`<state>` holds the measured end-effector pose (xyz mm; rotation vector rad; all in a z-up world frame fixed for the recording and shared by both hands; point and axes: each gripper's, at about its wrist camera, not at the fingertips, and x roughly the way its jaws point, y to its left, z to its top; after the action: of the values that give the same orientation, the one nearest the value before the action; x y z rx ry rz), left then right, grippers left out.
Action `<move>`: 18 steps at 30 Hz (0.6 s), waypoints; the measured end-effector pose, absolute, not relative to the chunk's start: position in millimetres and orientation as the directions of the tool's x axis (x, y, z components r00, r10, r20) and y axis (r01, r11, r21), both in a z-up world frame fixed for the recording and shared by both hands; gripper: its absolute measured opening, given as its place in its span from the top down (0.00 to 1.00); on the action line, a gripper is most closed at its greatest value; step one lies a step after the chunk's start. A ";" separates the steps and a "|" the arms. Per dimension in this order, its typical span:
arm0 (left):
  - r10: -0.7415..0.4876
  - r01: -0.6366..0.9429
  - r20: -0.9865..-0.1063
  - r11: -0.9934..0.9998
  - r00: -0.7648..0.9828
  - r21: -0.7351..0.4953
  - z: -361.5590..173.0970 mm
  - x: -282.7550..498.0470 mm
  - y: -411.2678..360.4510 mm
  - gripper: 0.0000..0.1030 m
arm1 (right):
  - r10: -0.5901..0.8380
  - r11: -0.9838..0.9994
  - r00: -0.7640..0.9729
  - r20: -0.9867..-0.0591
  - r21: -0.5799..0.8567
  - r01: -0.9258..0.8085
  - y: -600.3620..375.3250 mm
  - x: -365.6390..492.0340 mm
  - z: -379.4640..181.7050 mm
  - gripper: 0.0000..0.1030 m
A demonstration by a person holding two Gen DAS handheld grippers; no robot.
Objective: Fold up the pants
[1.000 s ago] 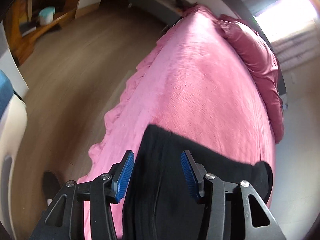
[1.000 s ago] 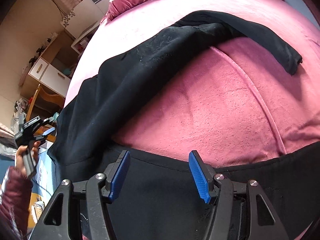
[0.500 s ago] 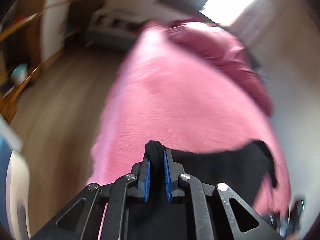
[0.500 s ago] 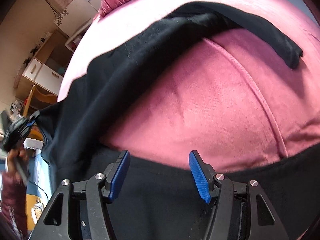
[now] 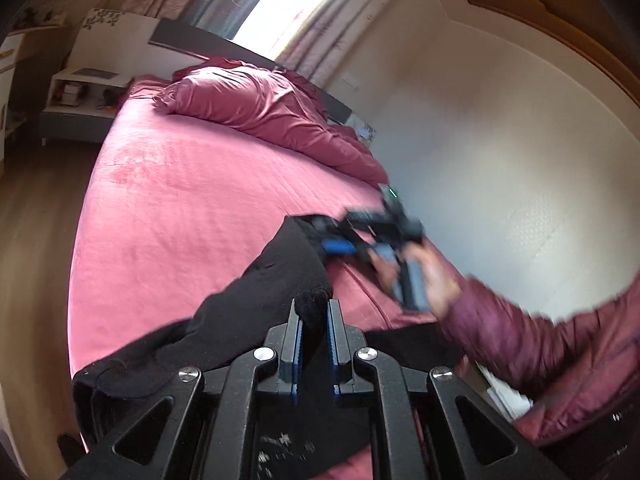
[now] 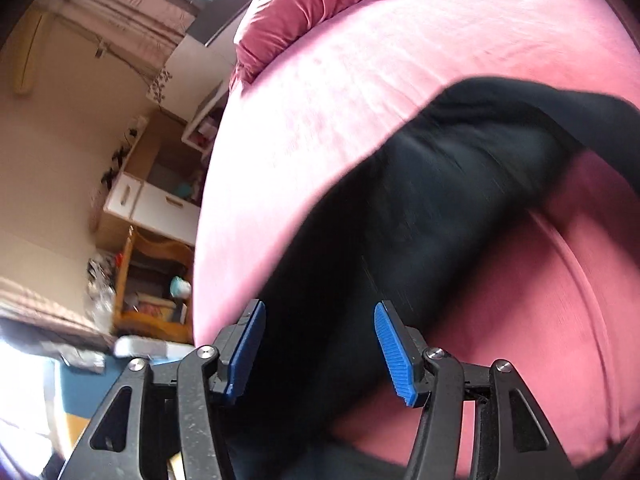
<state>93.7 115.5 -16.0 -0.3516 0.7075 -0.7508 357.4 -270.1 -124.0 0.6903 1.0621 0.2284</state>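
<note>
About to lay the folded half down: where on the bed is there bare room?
The widest bare stretch of pink sheet lies between the black pants and the crumpled duvet, out to the floor-side edge. A narrower strip runs along the wall. It is crowded near the foot, where the left gripper pinches the pants and the right gripper reaches in.

Bright window (image 5: 280, 4) with curtains at upper centre; pink-covered bed (image 5: 180, 200) mid-frame. Wooden floor (image 5: 28, 220) at left, cream wall (image 5: 500, 140) at right.

The right gripper (image 6: 318, 346), jaws closing but apart, hovers over black pants (image 6: 420, 208) on the pink bed (image 6: 320, 92).
</note>
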 end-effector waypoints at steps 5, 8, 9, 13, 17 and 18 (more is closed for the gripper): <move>-0.728 0.508 -0.474 0.685 0.495 -0.522 -20.4 81.8 116.3 0.91 | 0.430 0.788 0.462 -0.776 0.572 0.227 -264.6 407.5 -135.4 0.55; -0.726 0.498 -0.480 0.687 0.492 -0.529 -22.5 85.2 119.6 0.91 | 0.363 0.833 0.418 -0.833 0.491 0.255 -263.0 427.4 -146.2 0.76; -0.726 0.494 -0.481 0.687 0.492 -0.533 -21.9 86.7 122.4 0.91 | 0.349 0.845 0.401 -0.847 0.469 0.258 -262.7 431.9 -149.6 0.85; -0.673 0.431 -0.512 0.737 0.534 -0.520 -20.1 112.6 140.2 0.91 | 0.346 0.865 0.419 -0.840 0.458 0.204 -266.5 431.1 -138.8 0.93; -0.495 0.239 -0.584 0.854 0.643 -0.462 -13.7 176.6 179.9 0.91 | 0.386 0.844 0.489 -0.782 0.513 0.155 -277.2 416.6 -106.3 0.94; -0.415 0.169 -0.601 0.890 0.683 -0.424 -10.3 199.3 193.2 0.91 | 0.407 0.831 0.526 -0.747 0.542 0.125 -280.6 407.3 -89.6 0.94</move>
<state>199.3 193.2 -10.3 -0.3507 0.7519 -0.3350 407.3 -280.6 -89.6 0.5899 1.0175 0.1806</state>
